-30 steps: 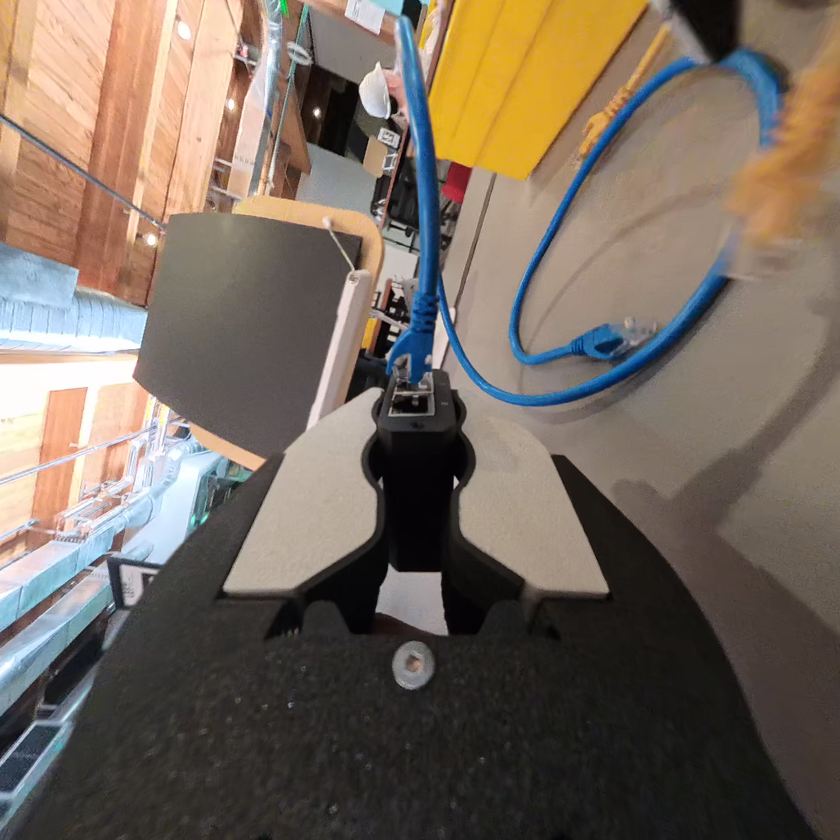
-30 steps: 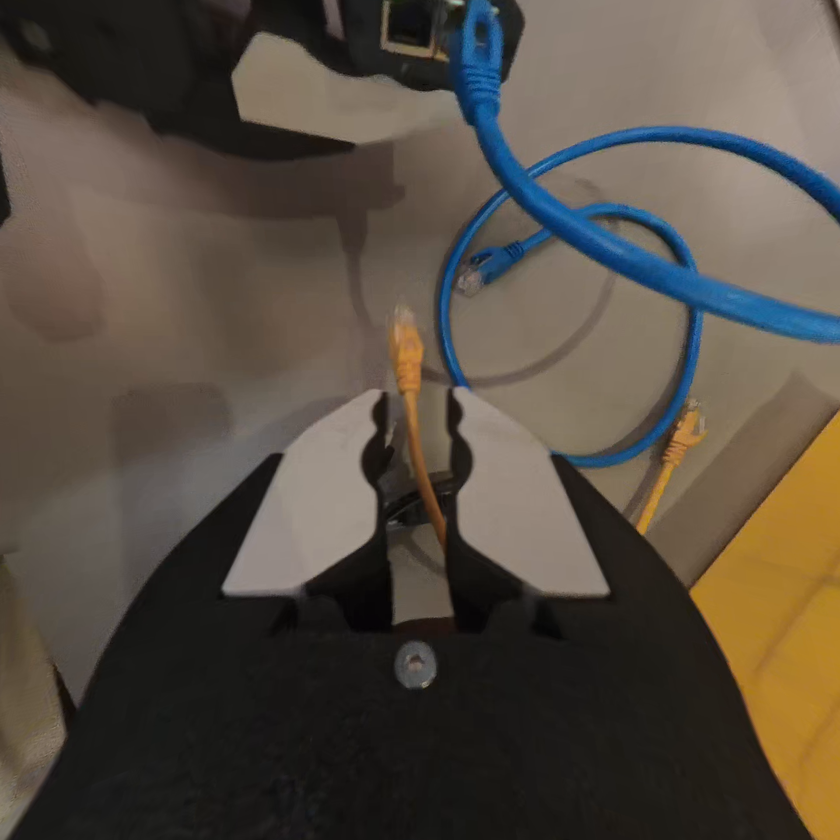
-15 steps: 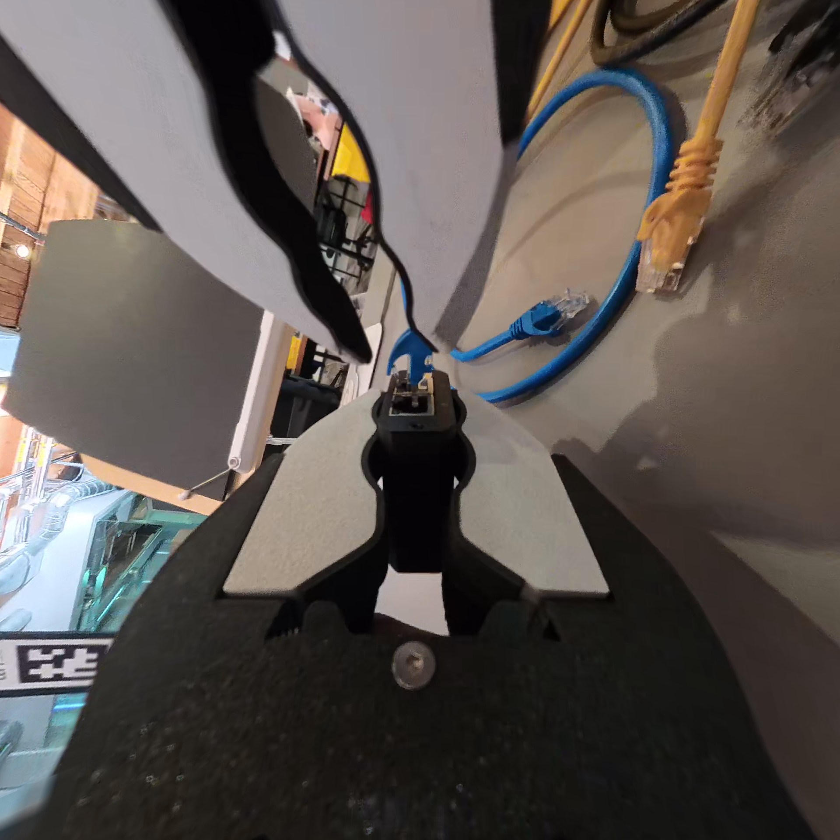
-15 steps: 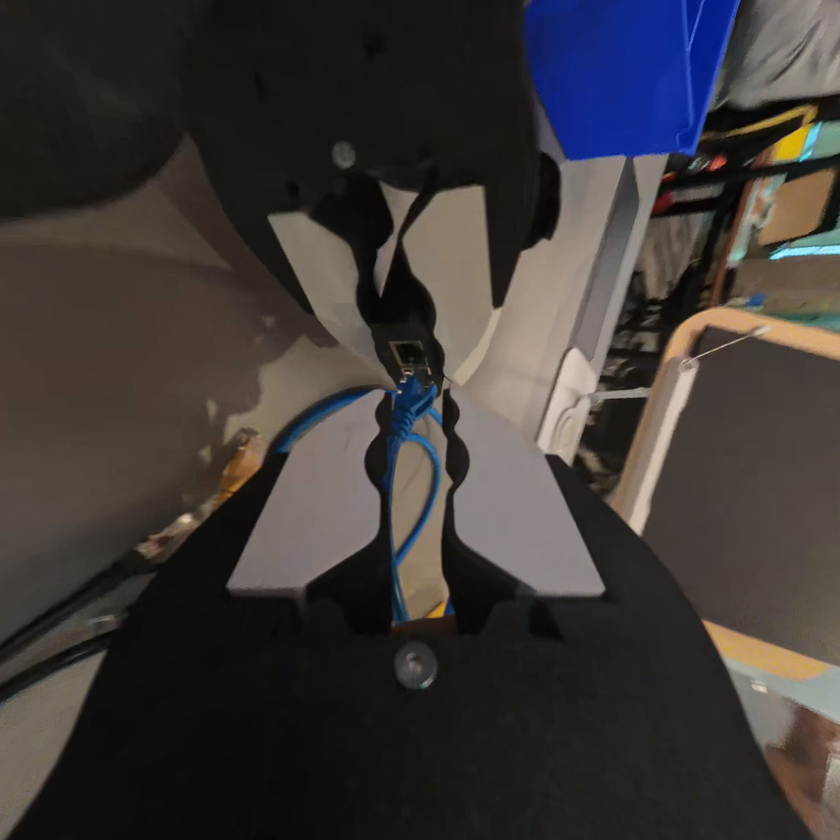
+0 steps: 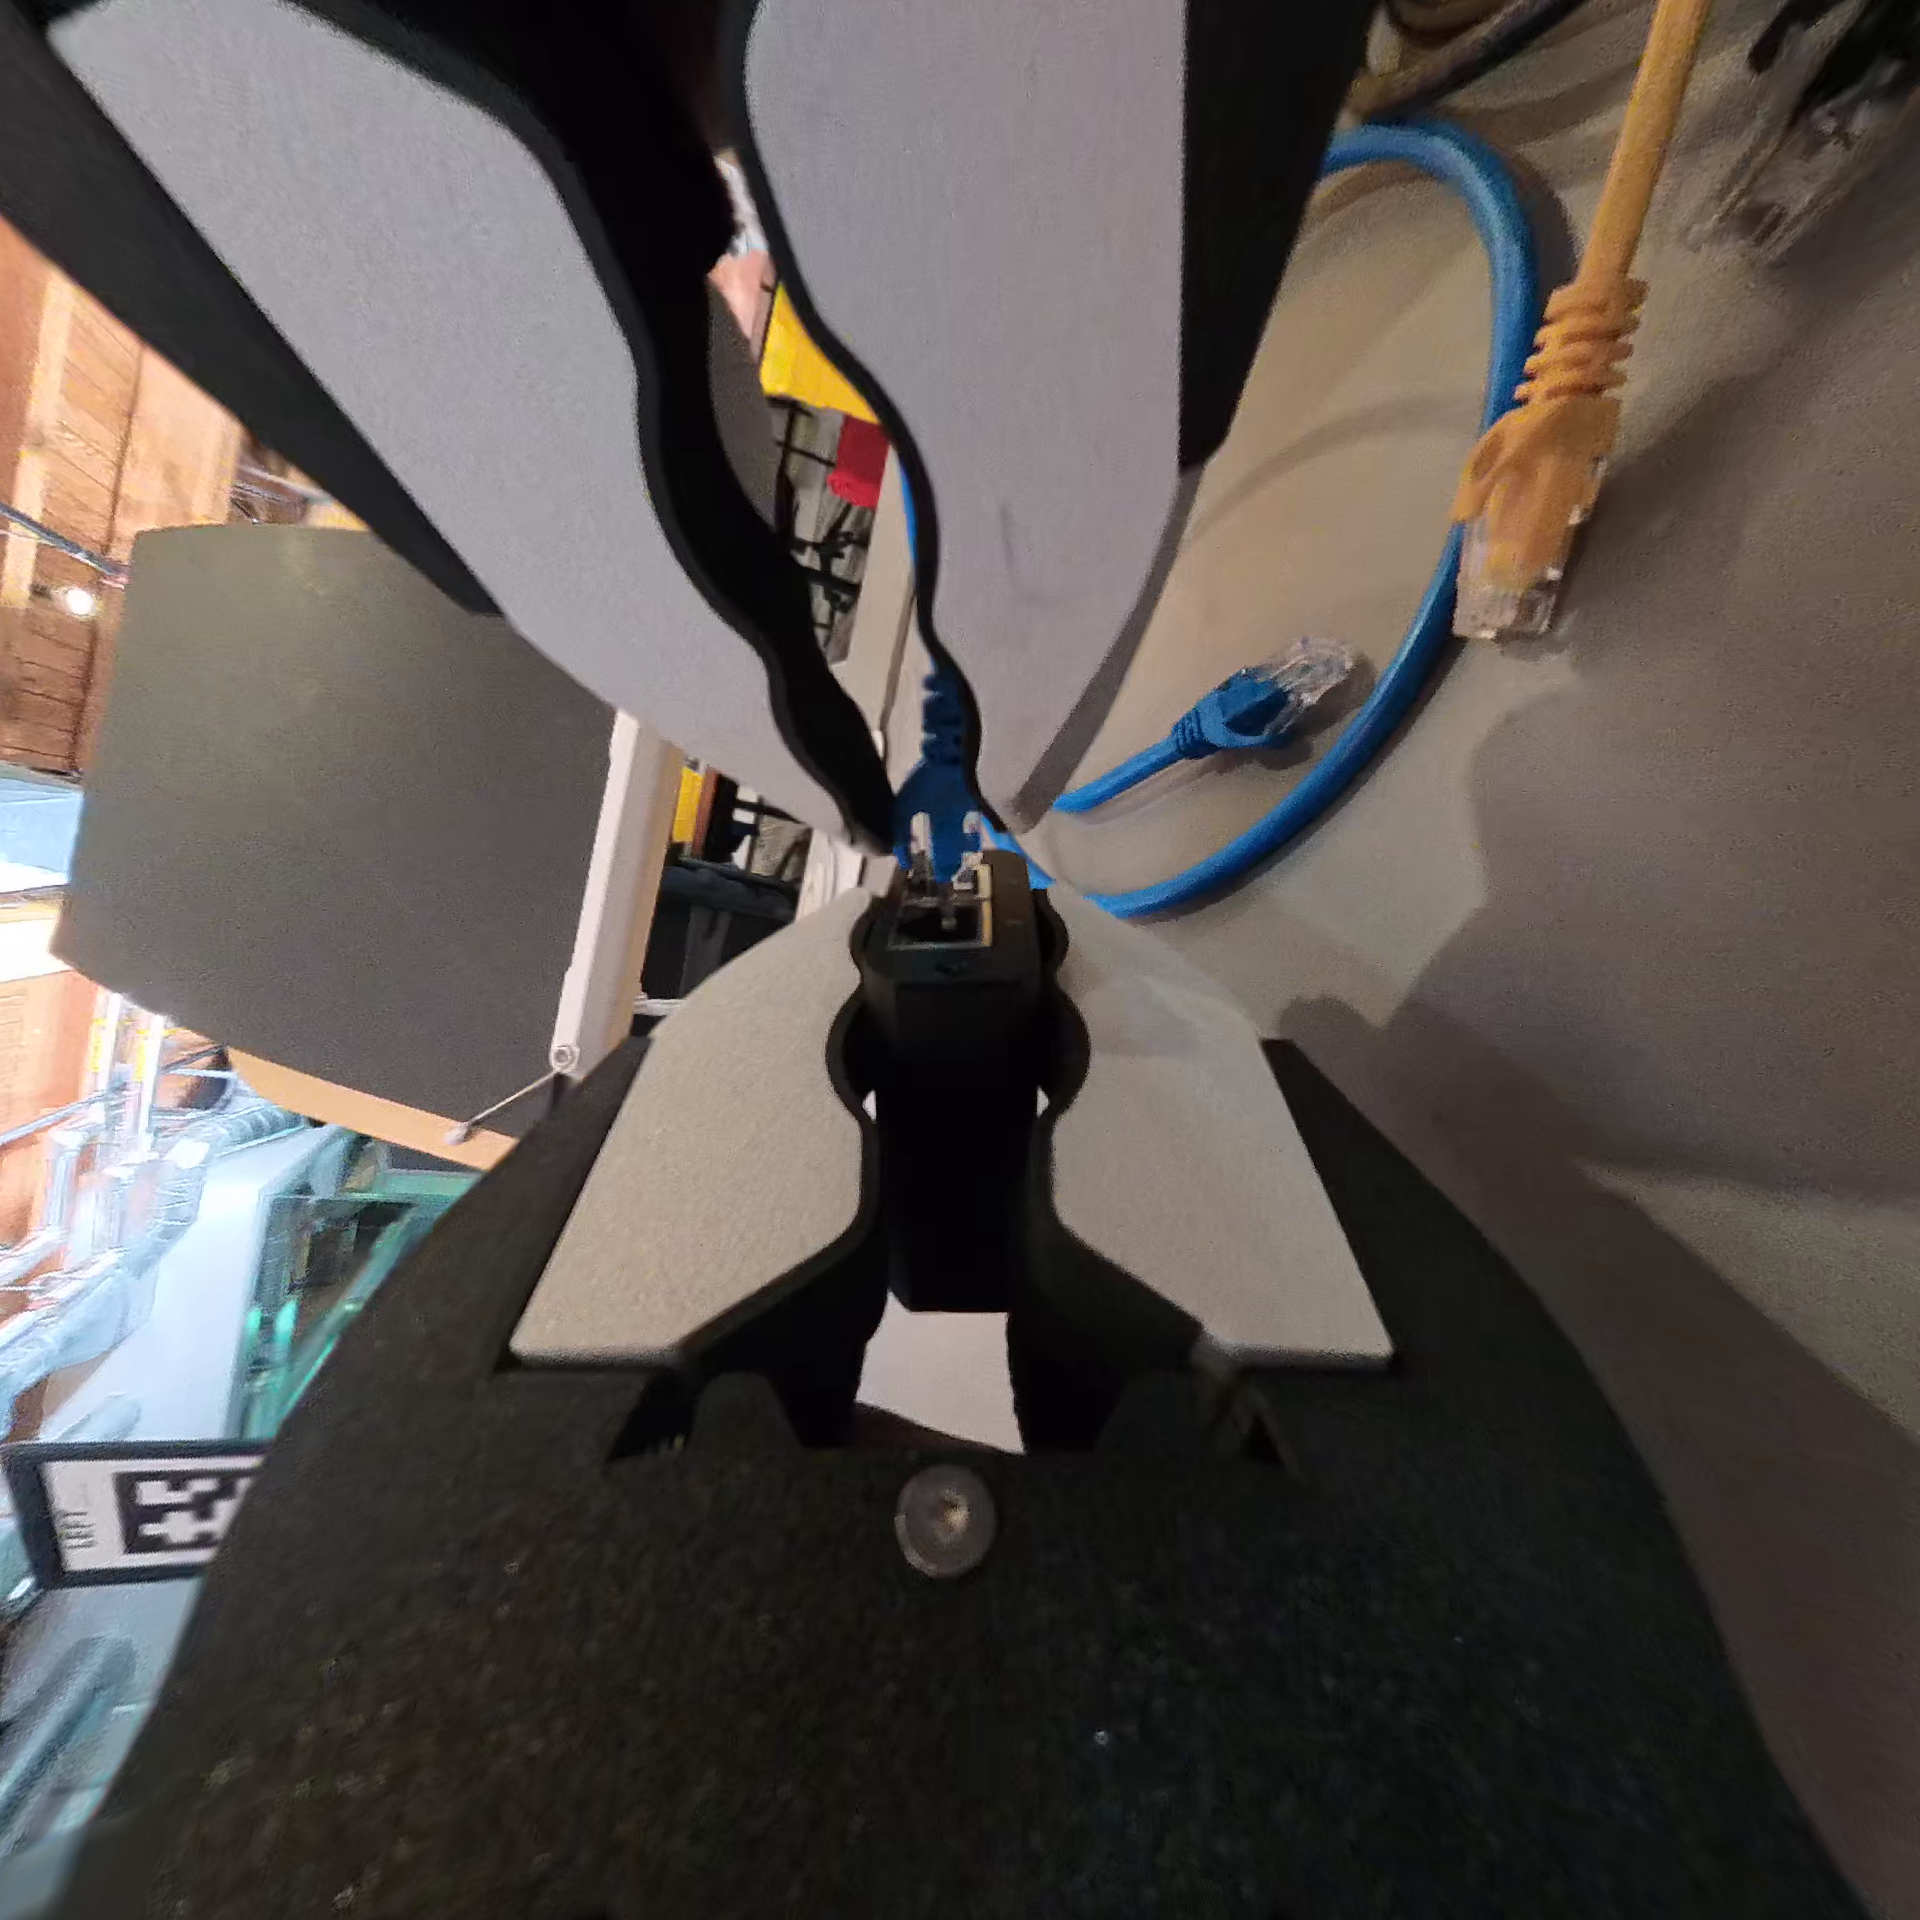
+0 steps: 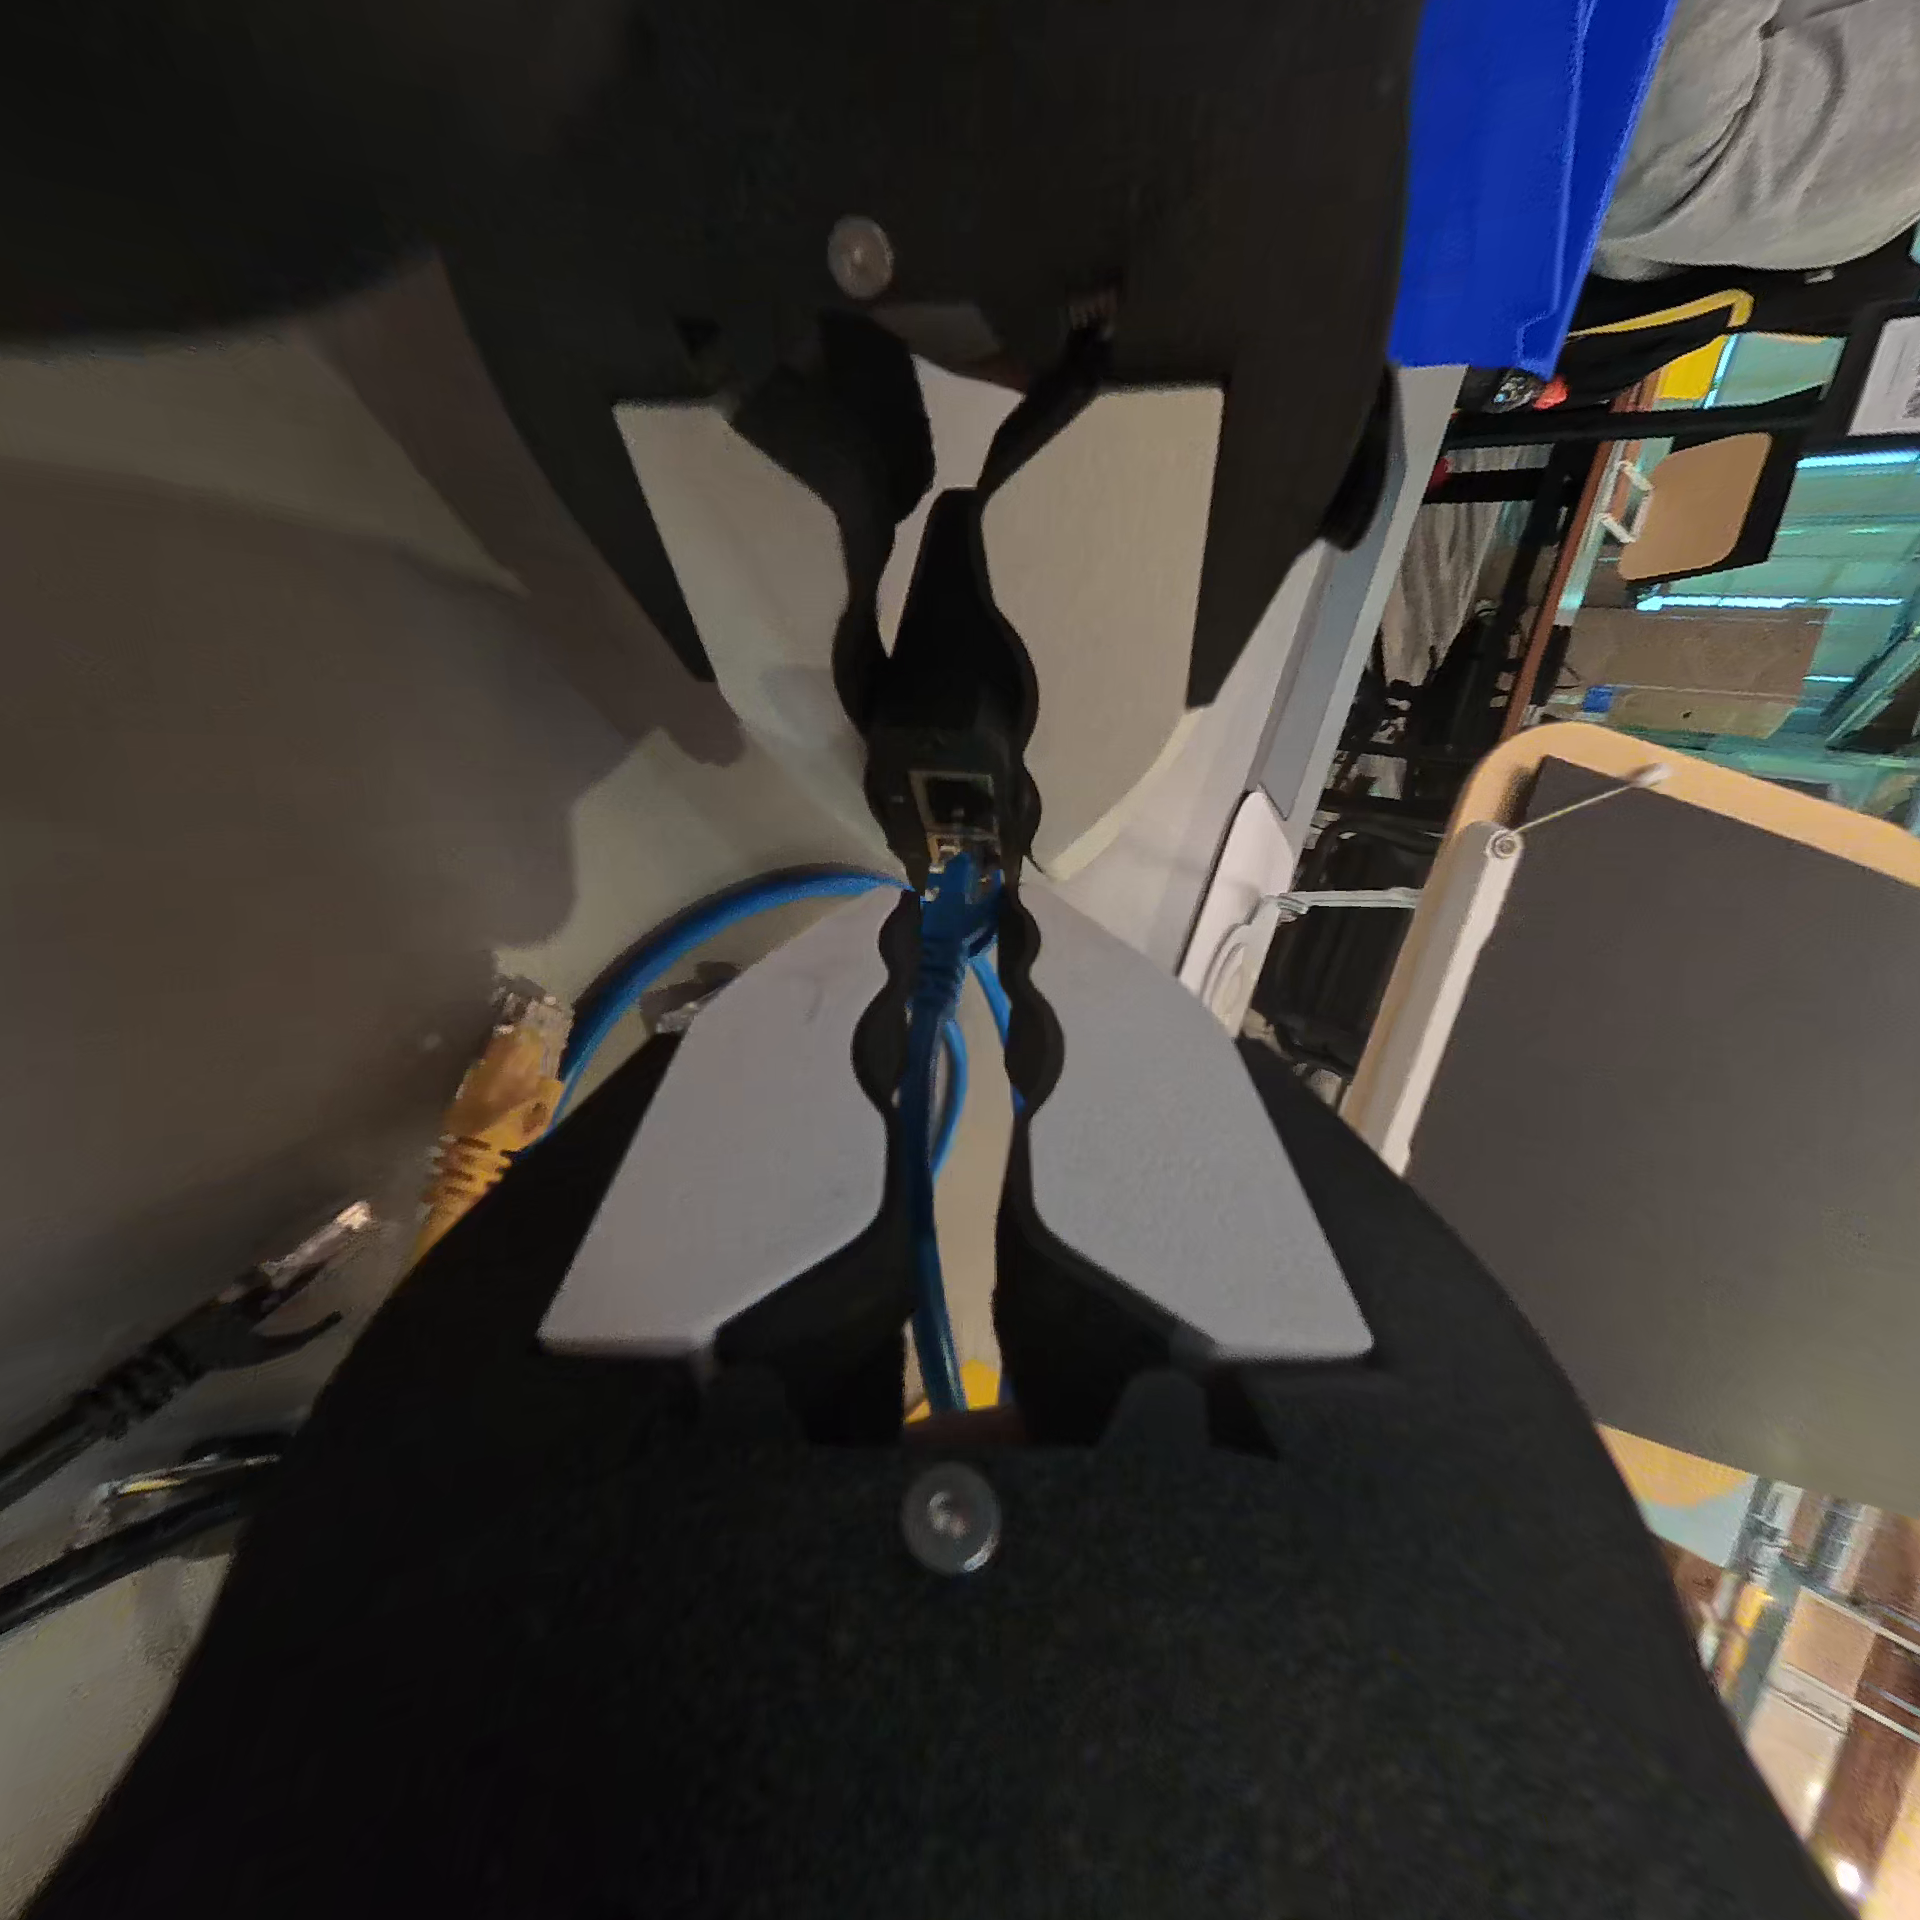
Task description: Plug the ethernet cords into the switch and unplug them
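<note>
Left wrist view: left gripper point(image 5: 951, 940) jaws clamped on black switch point(image 5: 956, 1091); right gripper point(image 6: 961, 914) jaws narrow, seemingly pinching blue cord plug point(image 6: 951, 899).

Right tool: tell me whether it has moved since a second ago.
Yes. The right tool left the orange cord on the table and now faces the switch, closed around the plugged-in blue cord.

A grey counter point(image 5: 1662, 987) is seen. Beyond its edge, a dark grey panel with a light wood rim point(image 6: 1683, 1039) is mounted on a white post point(image 5: 608, 894). A yellow block point(image 5: 795, 343) and a red object point(image 5: 857, 457) are visible farther off. A blue sheet point(image 6: 1507, 156) is seen in the right wrist view.
</note>
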